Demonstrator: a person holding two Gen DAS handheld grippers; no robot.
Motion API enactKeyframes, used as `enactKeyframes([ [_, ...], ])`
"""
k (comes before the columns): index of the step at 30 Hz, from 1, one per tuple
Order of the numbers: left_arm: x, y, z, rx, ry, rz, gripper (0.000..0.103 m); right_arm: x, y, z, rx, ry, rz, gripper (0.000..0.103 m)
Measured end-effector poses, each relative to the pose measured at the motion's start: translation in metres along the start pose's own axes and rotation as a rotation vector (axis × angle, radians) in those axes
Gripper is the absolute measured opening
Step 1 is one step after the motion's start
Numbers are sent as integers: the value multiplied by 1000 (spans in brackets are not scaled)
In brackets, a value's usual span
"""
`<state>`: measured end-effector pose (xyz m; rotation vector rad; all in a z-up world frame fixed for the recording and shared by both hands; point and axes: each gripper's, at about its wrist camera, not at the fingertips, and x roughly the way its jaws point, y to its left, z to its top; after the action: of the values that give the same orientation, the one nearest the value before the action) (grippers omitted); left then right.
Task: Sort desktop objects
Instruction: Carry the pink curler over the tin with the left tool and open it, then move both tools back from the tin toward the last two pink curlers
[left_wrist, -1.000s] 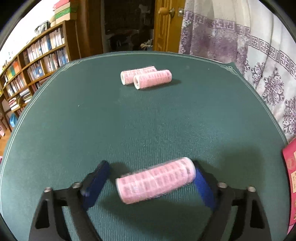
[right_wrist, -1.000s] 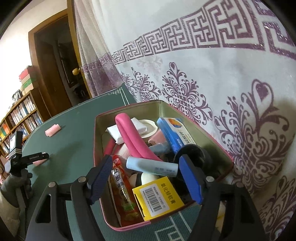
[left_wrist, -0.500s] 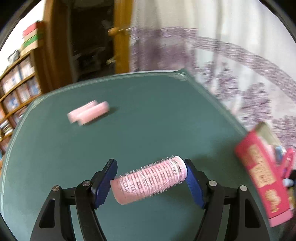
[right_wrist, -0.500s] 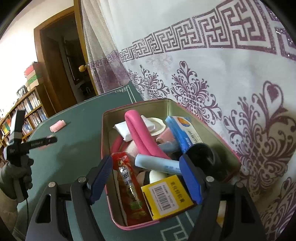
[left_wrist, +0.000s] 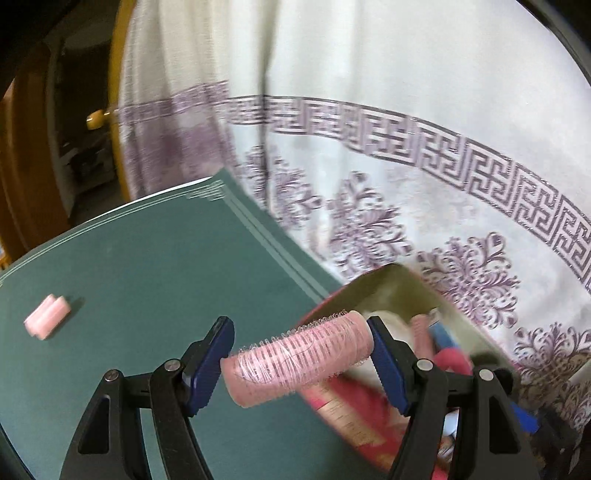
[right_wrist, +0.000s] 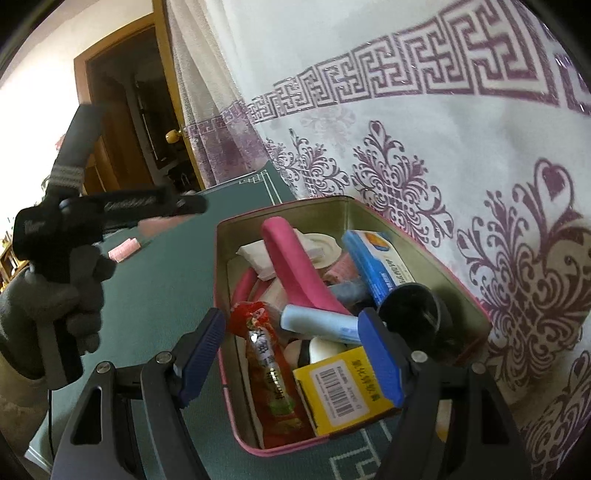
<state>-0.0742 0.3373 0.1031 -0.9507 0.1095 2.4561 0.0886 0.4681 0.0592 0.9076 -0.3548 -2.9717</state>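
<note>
L gripper (left_wrist: 301, 360) pinches roller (left_wrist: 297, 360) by its ends, near tin (right_wrist: 476, 295) edge; R gripper (right_wrist: 291, 354) spread, empty.

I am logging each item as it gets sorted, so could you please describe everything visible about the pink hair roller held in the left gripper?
The pink hair roller is a short cylinder of pale pink material wrapped in fine bristly loops, with some stray hairs caught in them. It lies crosswise in the left gripper, clamped end to end between the blue pads, tilted with its right end higher. It is off the green table mat, near the rim of the open tin.
</note>
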Motion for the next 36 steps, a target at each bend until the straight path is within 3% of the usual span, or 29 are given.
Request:
enactKeyframes([
  [4, 20, -18, 3, 0, 17, -28, 74, 2, -7, -2, 23, 7, -3, 78],
  [10, 39, -15, 0, -57, 62, -47, 78, 3, -13, -2, 41, 11, -4, 78],
  [30, 1, 65, -20, -191, 23, 40, 79, 0, 3, 2, 23, -6, -3, 78],
  [36, 8, 56, -21, -180, 33, 11, 79, -2, 17, 0, 7, -7, 9, 78],
])
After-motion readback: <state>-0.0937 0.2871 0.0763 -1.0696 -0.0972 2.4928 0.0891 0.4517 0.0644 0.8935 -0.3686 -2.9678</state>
